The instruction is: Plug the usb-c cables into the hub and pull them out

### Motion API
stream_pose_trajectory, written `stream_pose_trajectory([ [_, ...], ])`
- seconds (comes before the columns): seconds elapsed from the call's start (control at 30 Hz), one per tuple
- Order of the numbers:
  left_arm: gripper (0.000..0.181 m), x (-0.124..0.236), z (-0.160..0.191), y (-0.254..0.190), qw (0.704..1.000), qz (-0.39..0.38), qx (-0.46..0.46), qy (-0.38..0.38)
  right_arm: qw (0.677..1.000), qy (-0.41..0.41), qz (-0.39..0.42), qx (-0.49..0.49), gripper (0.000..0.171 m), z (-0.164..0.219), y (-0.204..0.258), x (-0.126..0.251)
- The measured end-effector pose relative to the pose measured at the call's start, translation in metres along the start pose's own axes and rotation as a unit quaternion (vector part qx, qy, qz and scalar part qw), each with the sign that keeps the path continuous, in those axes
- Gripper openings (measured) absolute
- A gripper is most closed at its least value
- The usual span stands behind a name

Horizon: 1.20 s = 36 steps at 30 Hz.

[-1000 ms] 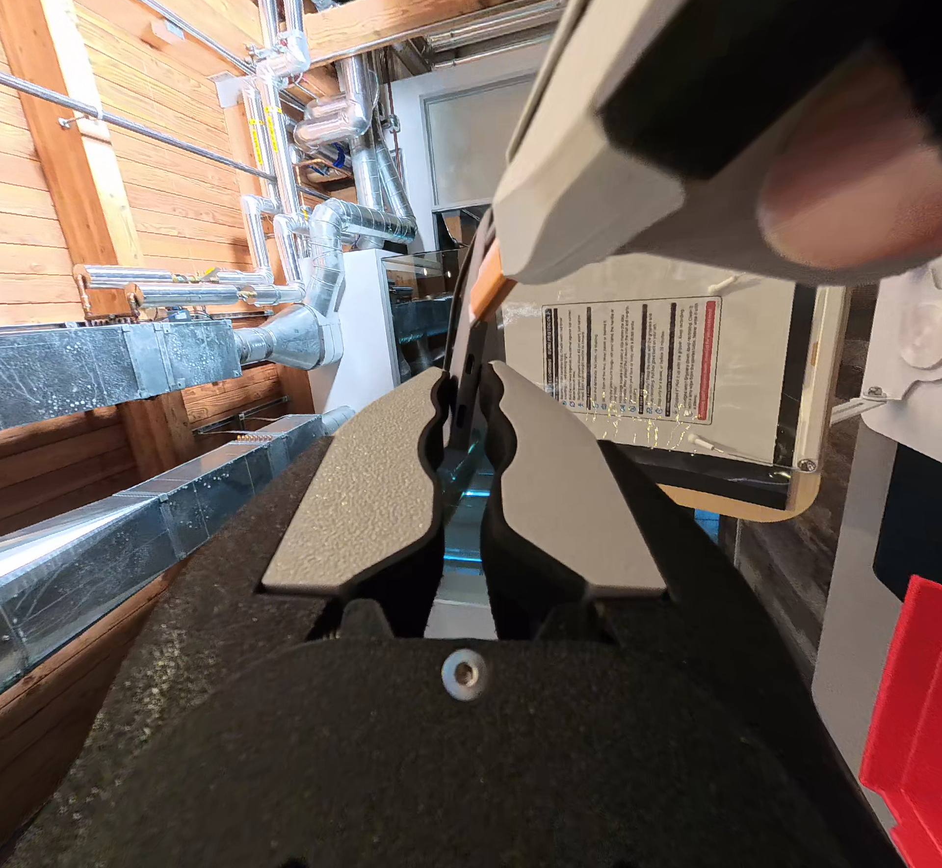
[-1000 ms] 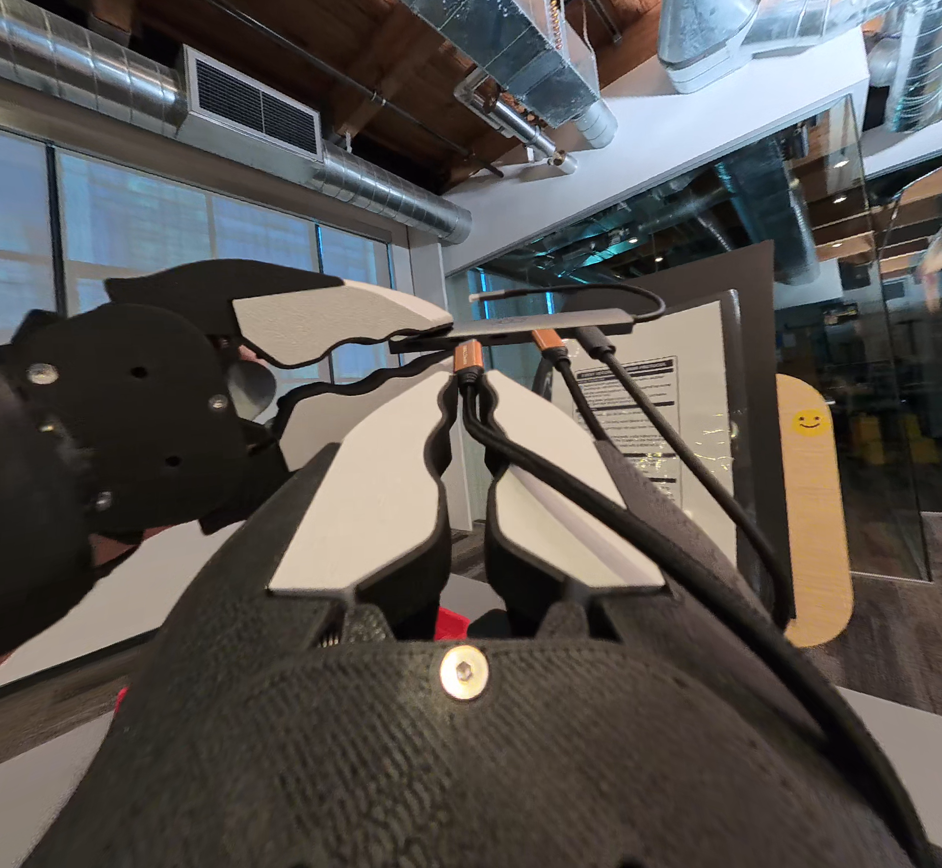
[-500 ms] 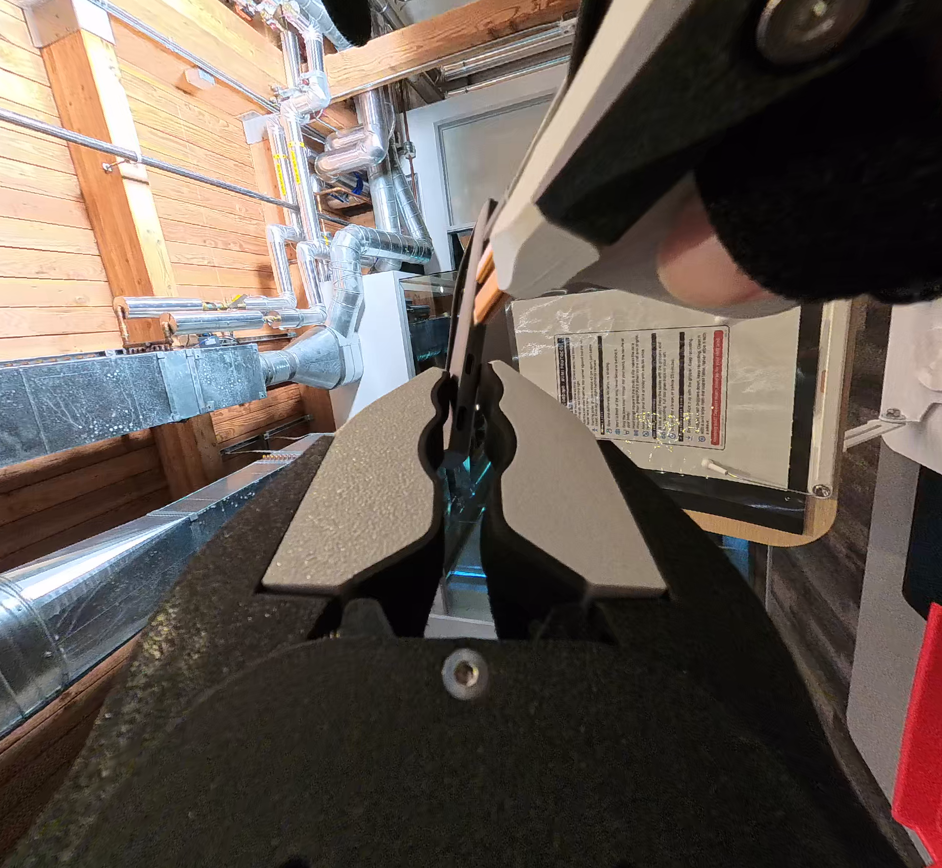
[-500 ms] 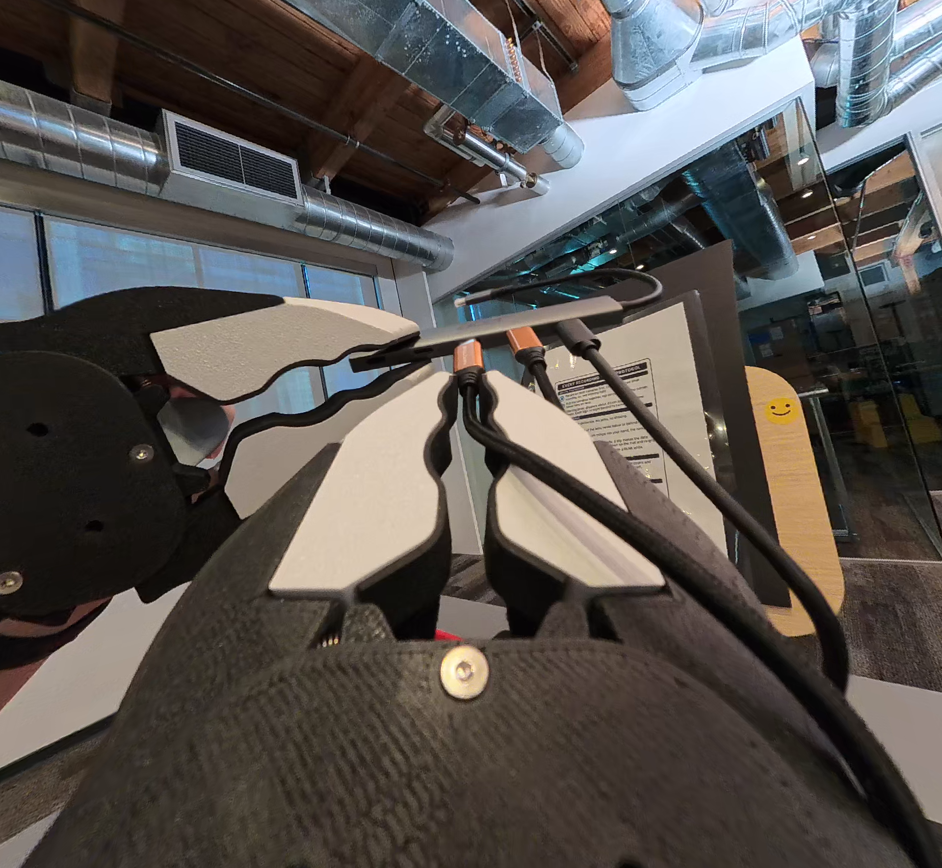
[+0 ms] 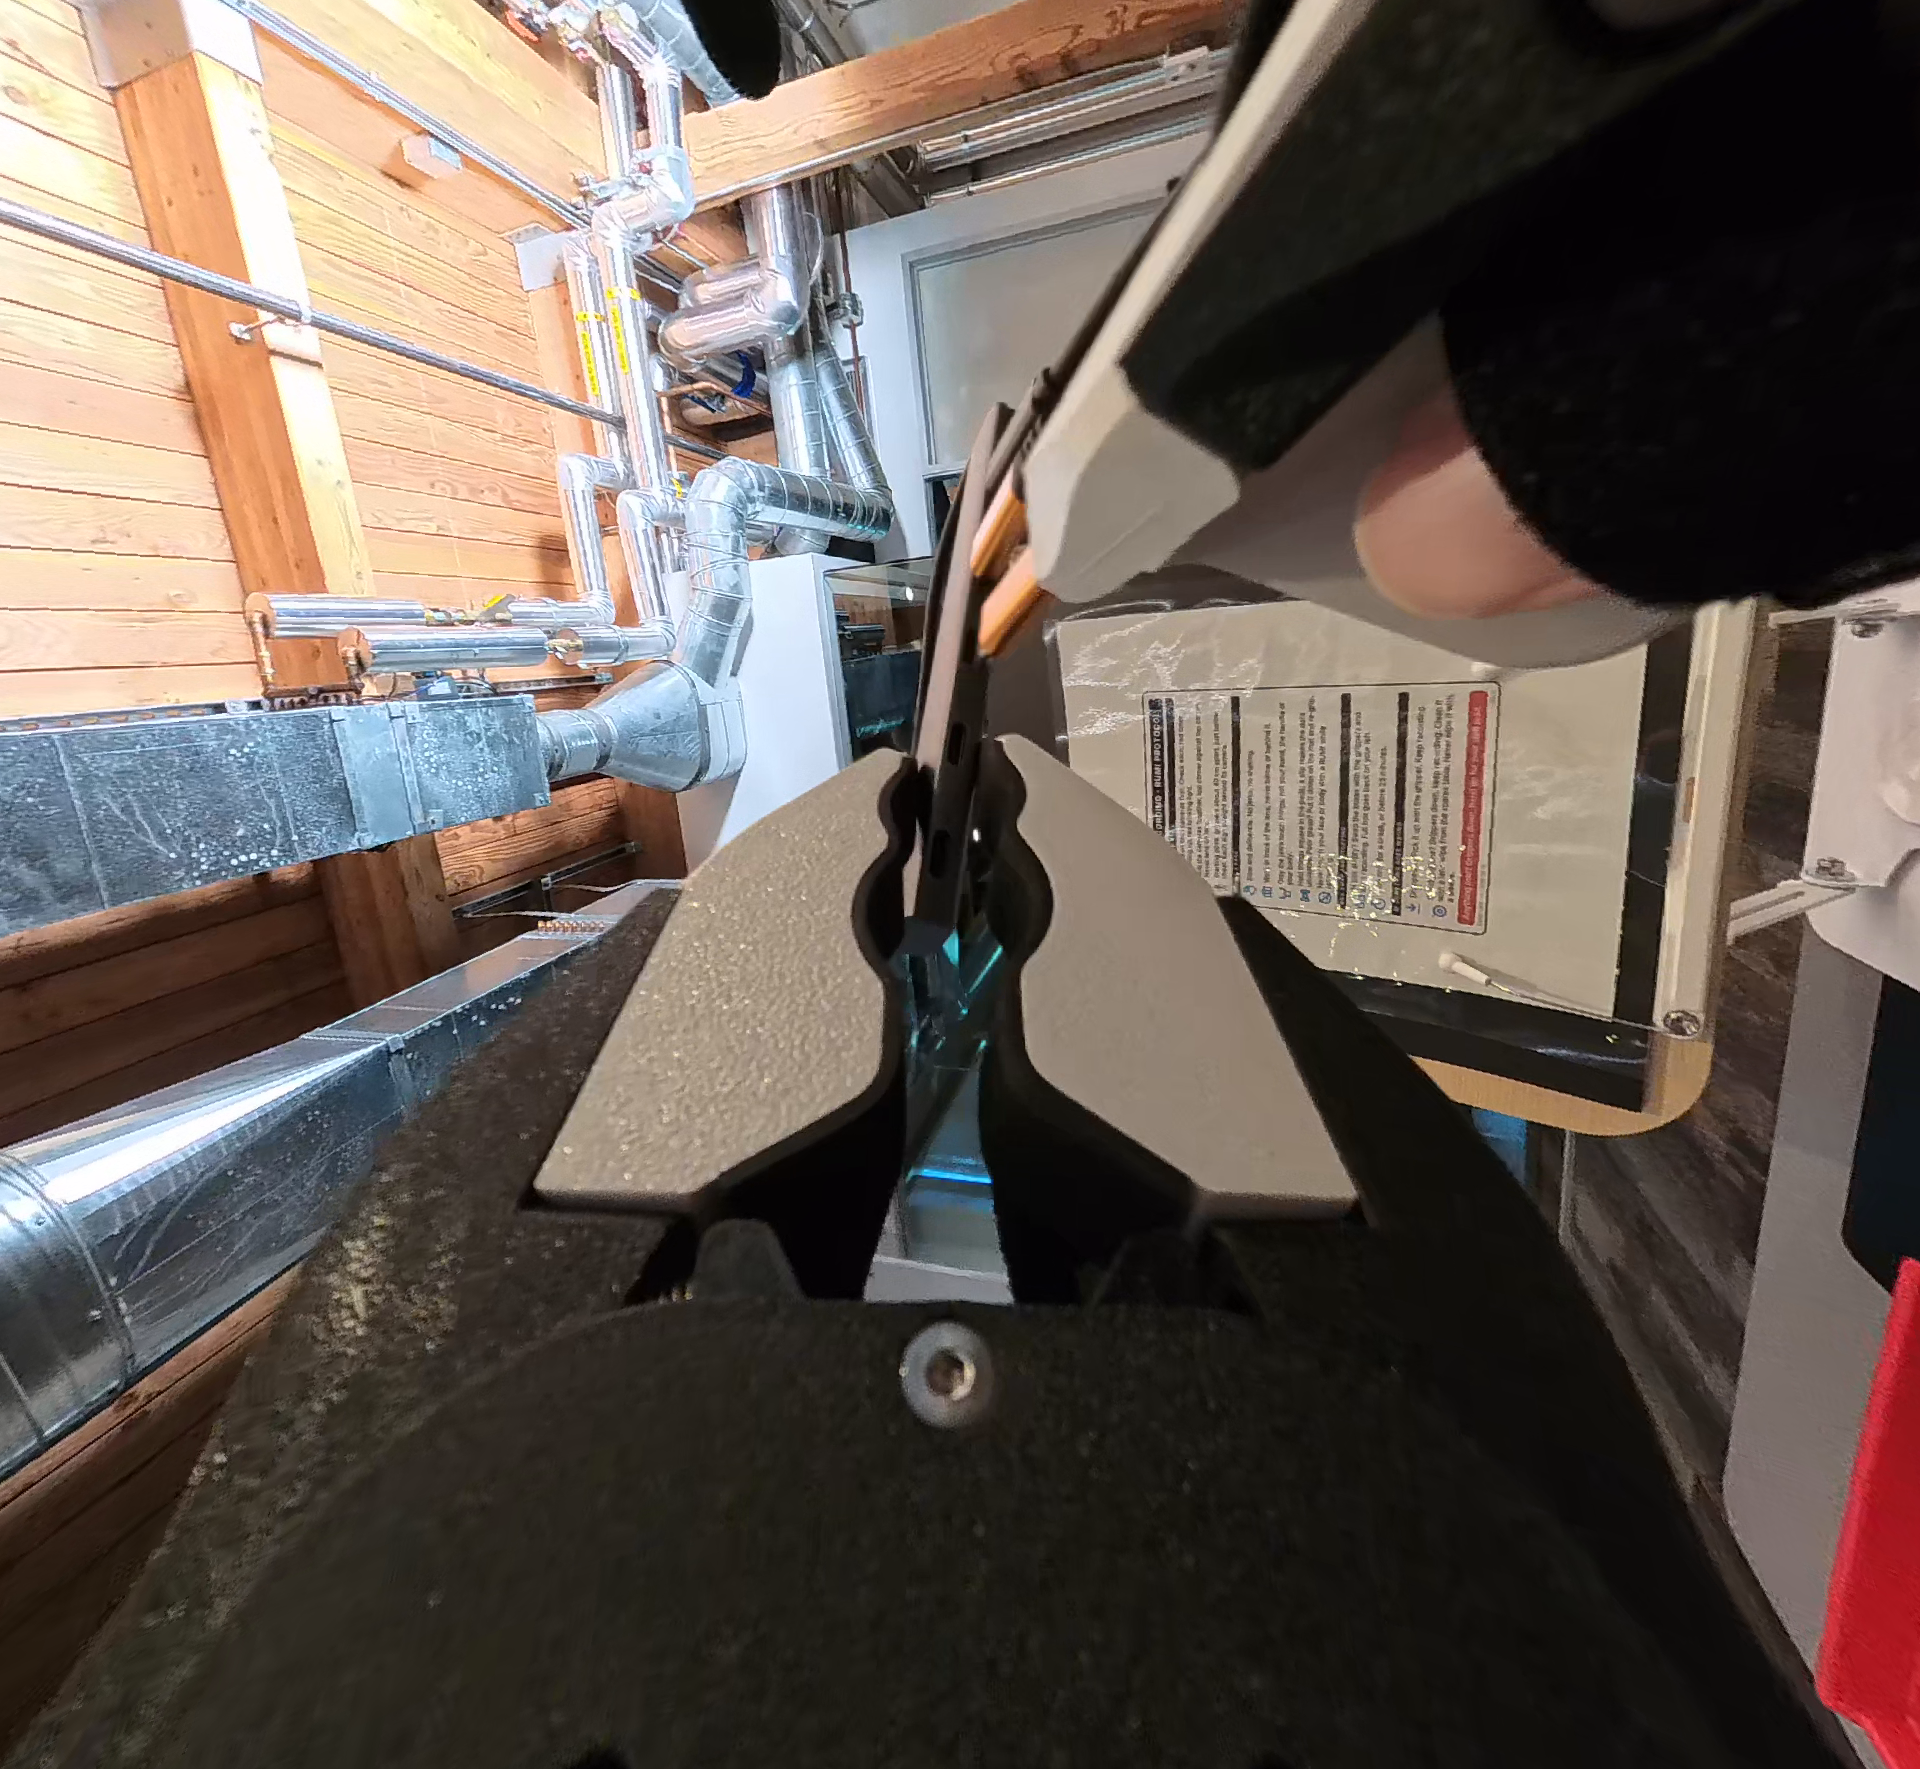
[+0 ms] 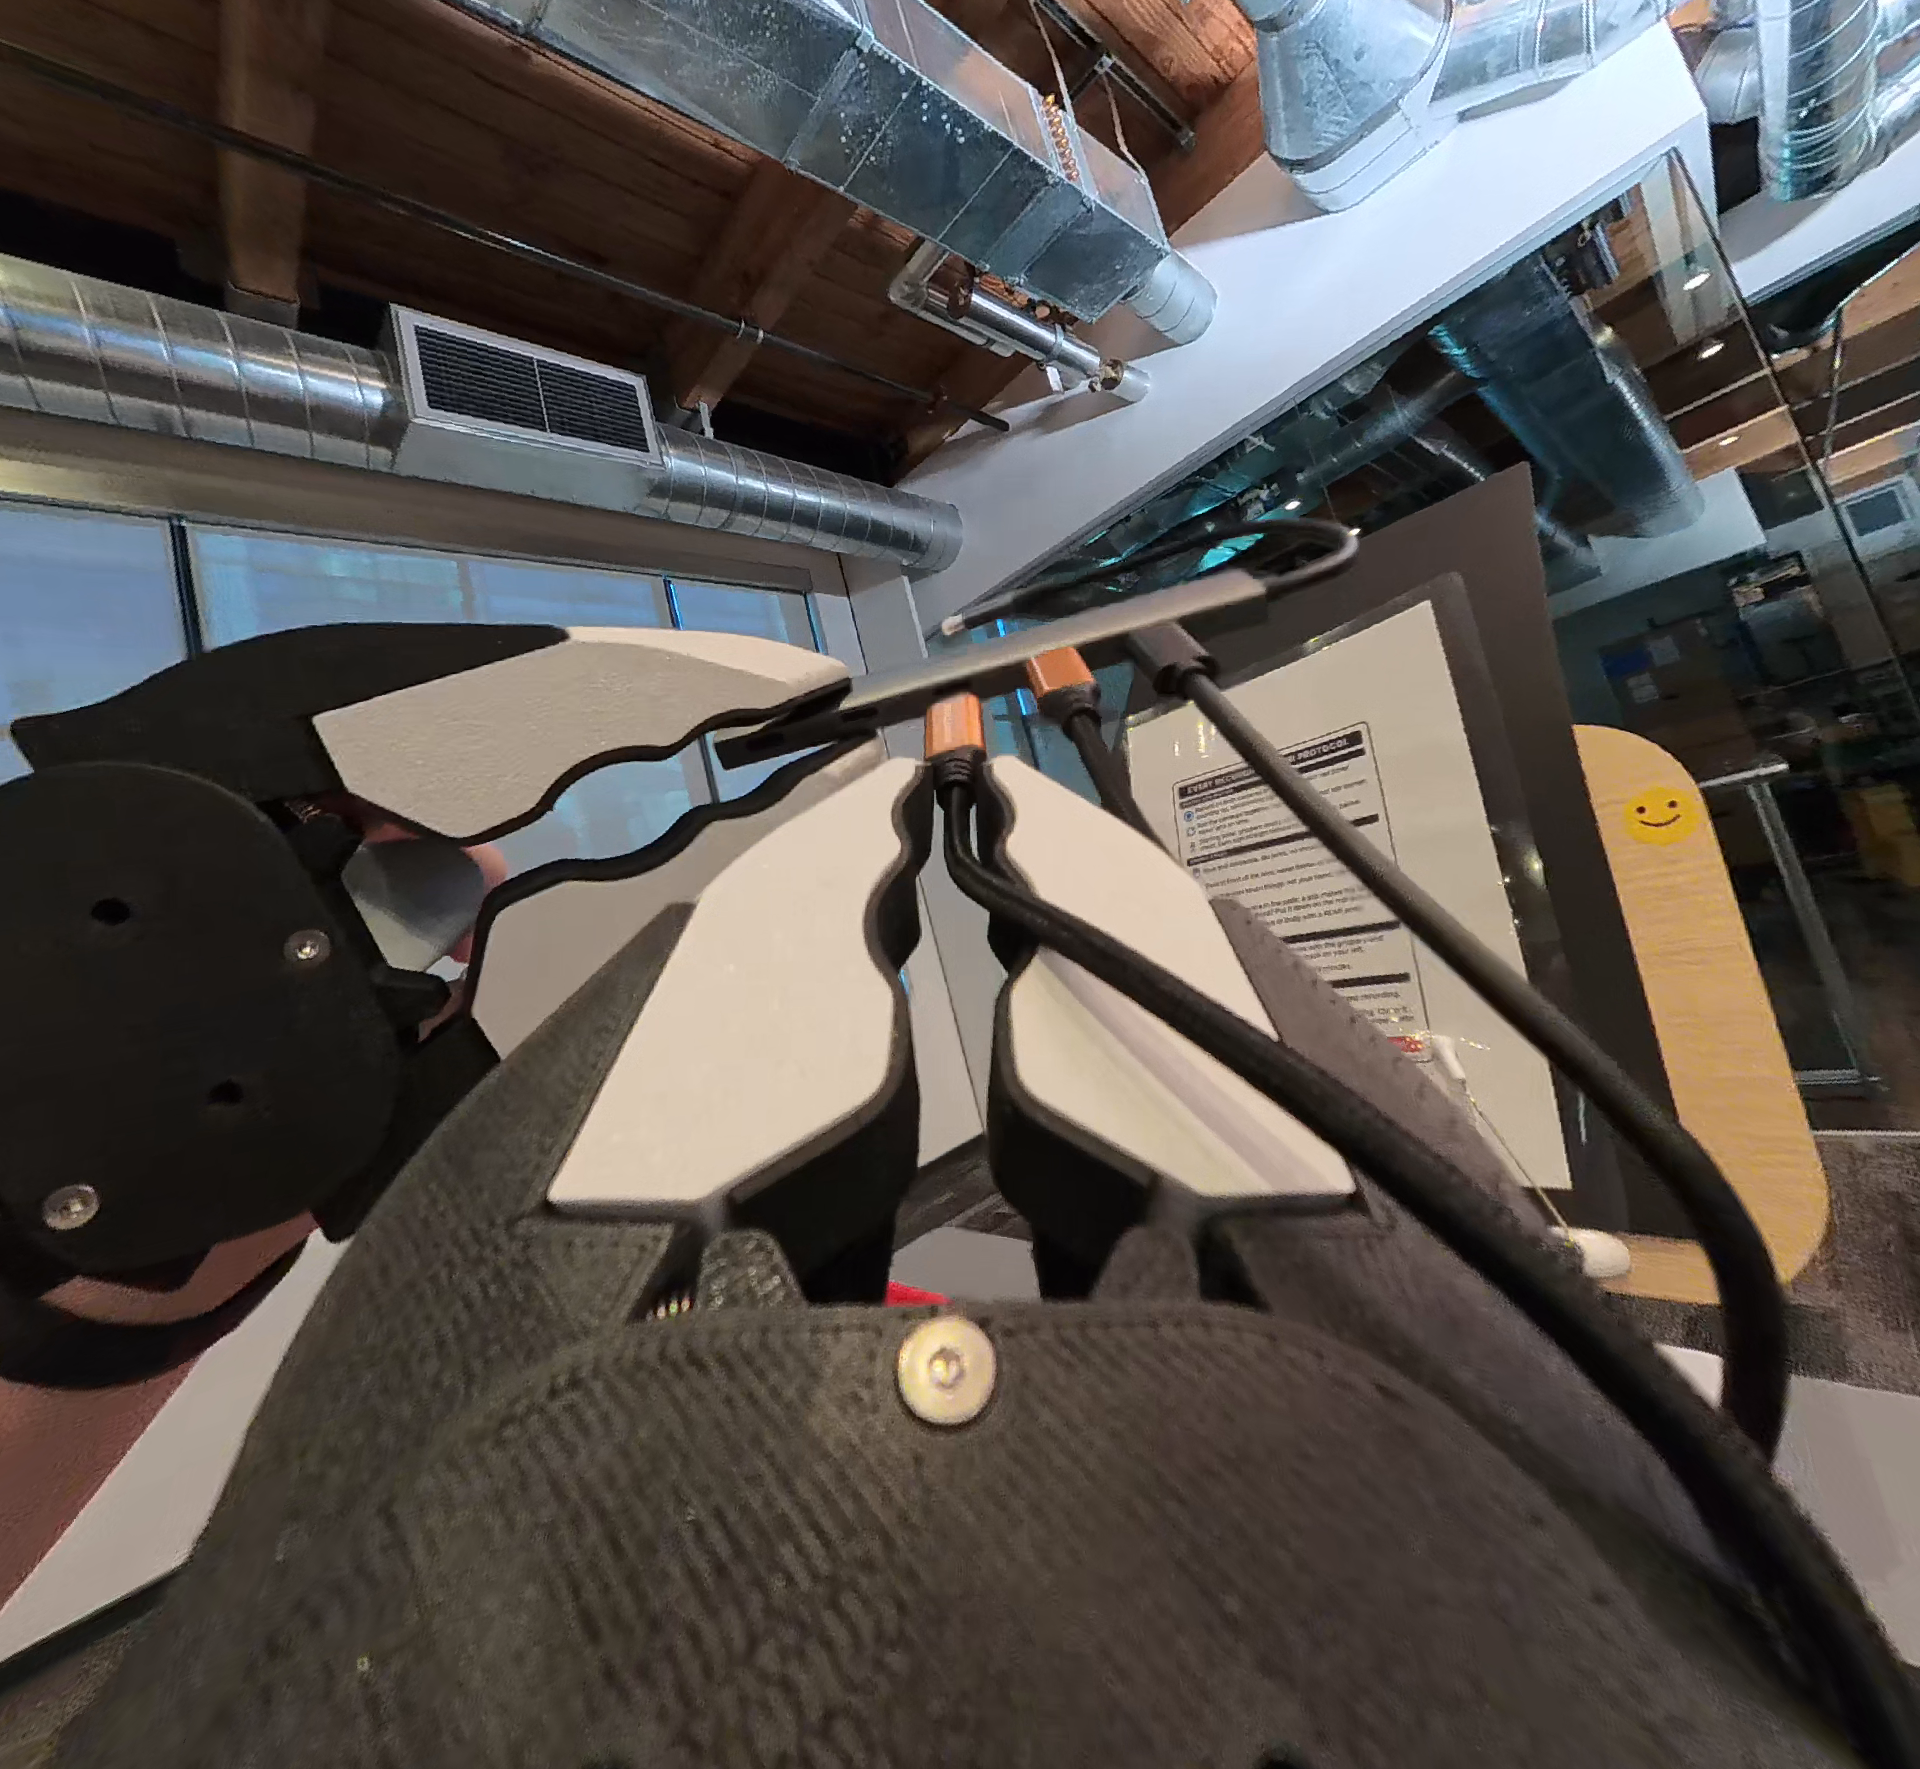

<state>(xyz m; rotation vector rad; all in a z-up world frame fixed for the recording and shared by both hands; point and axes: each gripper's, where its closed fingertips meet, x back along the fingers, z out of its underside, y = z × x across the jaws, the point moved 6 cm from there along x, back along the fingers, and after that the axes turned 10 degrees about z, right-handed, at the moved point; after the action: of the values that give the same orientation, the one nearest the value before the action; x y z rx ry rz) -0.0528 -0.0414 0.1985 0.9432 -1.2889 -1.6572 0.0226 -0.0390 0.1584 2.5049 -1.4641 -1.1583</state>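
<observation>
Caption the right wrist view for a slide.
Right gripper clamps a black cable's orange-collared plug at the slim grey hub, held by the left gripper.

A: left wrist view: hub [image 5: 948,789] seen edge-on; its near end sits between the left gripper [image 5: 951,846] fingers, contact hidden by them; far end runs behind the right gripper [image 5: 1081,514].
B: plugs?
A: two orange plugs [image 5: 1000,566] poke out past its finger; the cables behind are covered; third plug not visible there.
B: right wrist view?
A: cables [image 6: 1455,950] run off the lower right edge; left gripper [image 6: 769,732] body cut by the left edge; printed sheet [image 6: 1309,888] partly behind them.
</observation>
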Motion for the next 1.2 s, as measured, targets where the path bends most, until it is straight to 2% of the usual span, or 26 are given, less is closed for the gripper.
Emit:
stream_pose_trajectory([
  [0.57, 0.01, 0.001, -0.004, -0.001, 1.0, -0.006, -0.021, -0.004, 0.999, -0.007, -0.013, -0.029, 0.008, -0.001, -0.003, -0.001],
  [0.87, 0.009, 0.009, -0.009, 0.004, 0.998, -0.008, -0.065, -0.023, 0.996, -0.068, -0.04, 0.031, 0.008, -0.011, 0.0, 0.003],
  [1.2, 0.009, 0.02, -0.017, 0.018, 0.989, -0.054, -0.136, -0.021, 0.993, -0.095, -0.071, 0.023, 0.007, -0.022, 0.005, 0.008],
])
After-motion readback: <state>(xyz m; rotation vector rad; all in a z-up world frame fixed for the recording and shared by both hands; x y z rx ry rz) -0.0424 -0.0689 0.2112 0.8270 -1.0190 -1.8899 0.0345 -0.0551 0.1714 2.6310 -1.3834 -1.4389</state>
